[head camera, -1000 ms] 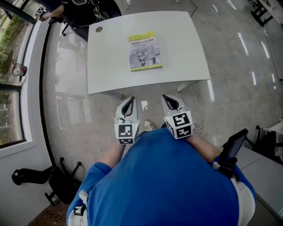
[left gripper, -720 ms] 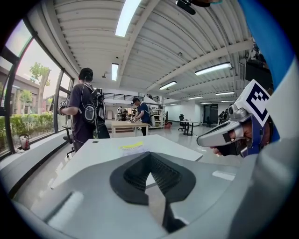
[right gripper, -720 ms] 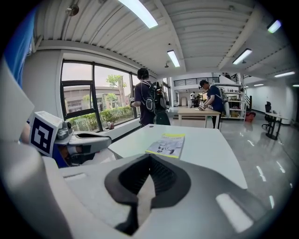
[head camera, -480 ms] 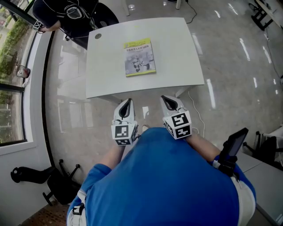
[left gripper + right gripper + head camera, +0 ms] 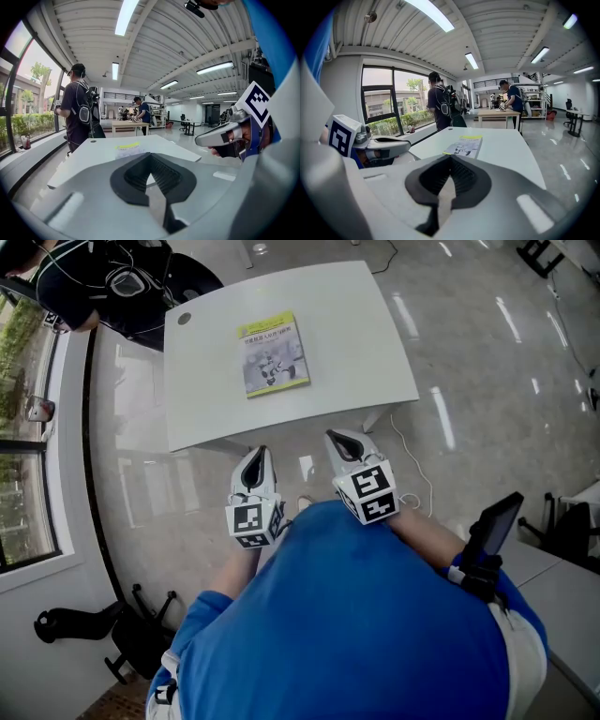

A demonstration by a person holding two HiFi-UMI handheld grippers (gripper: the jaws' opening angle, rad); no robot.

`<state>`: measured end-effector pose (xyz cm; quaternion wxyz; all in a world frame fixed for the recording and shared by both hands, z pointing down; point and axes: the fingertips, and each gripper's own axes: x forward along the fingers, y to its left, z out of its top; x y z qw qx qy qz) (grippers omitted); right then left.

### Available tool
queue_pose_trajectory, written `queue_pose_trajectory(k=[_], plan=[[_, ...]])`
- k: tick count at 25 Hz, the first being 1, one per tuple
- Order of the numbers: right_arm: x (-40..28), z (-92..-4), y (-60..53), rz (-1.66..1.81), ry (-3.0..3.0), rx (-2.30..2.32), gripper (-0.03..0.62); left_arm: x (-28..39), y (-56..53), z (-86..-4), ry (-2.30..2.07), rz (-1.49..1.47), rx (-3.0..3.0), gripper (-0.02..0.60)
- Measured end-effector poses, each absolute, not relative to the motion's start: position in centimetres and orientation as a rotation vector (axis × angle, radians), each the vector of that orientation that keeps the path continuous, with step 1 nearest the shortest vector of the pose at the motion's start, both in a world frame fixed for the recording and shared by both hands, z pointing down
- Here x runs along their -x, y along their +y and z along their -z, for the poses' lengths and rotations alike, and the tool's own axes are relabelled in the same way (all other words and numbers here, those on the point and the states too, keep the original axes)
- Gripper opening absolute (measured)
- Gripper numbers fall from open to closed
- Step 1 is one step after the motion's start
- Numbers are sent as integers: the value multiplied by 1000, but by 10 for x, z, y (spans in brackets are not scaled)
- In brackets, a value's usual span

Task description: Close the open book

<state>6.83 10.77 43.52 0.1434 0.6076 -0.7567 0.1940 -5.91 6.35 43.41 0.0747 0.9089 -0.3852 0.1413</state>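
The book lies shut on the white table, its yellow and grey cover facing up. It also shows flat on the tabletop in the left gripper view, book, and in the right gripper view, book. My left gripper and right gripper hang side by side in front of my body, short of the table's near edge and well apart from the book. The left gripper has its jaws together with nothing in them, and so does the right gripper.
A person in dark clothes with a backpack stands at the table's far left corner. A round cable hole sits in that corner. A cable trails on the glossy floor under the table's right side. Windows line the left wall.
Both grippers have edged forward and slightly up toward the table's near edge. The head view has shifted, so table and book sit further left. The book has not moved.
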Motion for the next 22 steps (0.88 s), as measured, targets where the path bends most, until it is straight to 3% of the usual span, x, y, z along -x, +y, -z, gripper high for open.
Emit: queue_pose_trajectory(k=[22], plan=[[-46,-444,104,-574,-2164,-1727,2,74,62,-446,-1118,-443,-2723,8]])
